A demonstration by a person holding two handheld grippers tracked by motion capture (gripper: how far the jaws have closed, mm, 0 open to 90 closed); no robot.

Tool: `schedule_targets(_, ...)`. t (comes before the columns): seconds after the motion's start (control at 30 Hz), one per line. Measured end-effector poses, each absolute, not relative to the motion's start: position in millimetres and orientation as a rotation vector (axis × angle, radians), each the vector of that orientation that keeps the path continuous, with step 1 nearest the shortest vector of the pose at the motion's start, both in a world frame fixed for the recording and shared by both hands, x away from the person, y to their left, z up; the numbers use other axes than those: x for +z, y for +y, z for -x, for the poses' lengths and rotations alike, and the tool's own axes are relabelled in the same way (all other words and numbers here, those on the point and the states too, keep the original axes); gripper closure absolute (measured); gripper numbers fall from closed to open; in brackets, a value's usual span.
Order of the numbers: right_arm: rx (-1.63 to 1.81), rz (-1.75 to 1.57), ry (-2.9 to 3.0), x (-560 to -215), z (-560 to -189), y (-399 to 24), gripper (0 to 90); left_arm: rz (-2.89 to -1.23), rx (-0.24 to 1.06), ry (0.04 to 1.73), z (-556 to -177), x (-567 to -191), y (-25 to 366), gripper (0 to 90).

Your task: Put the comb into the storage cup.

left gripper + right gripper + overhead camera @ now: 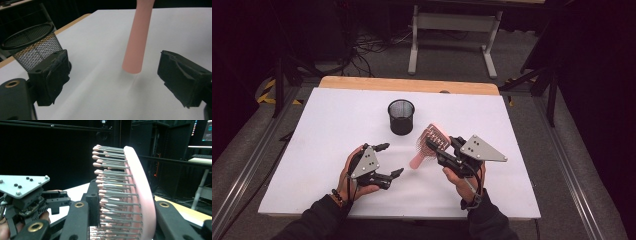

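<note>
On the white table (332, 150), the right hand-held gripper (443, 150) sits at about five o'clock from the centre and is clamped on the head of a pink hairbrush (428, 142); the right gripper view shows its jaws pressing the bristle side and the pink back of the brush (140, 195). The brush is tilted, with its handle sloping down toward seven o'clock, and in the left gripper view the handle's end (136, 50) touches or nearly touches the table top. The left hand-held gripper (389, 160) lies at about seven o'clock, just beside that handle end; its jaws stand wide apart on either side of the handle without pressing it. A black mesh cup (401, 116) stands upright at about twelve o'clock from the brush, near but apart from it, and it appears at the left of the left gripper view (32, 47).
</note>
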State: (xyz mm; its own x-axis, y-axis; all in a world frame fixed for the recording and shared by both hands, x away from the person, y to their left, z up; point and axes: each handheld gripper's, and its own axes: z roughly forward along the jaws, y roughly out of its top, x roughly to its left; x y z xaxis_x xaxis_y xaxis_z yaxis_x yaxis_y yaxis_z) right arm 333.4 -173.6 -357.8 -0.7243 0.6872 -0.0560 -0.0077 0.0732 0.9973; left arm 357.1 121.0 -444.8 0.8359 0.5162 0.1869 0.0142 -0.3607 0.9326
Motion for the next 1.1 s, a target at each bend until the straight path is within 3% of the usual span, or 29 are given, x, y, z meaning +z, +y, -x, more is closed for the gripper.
schedule_targets(1.1, 1.646, -0.673, 1.720, -344.0, -327.8, -205.6, 63.3, -1.888, 0.629, 0.424, -347.6, -441.2, 188.0, 9.6)
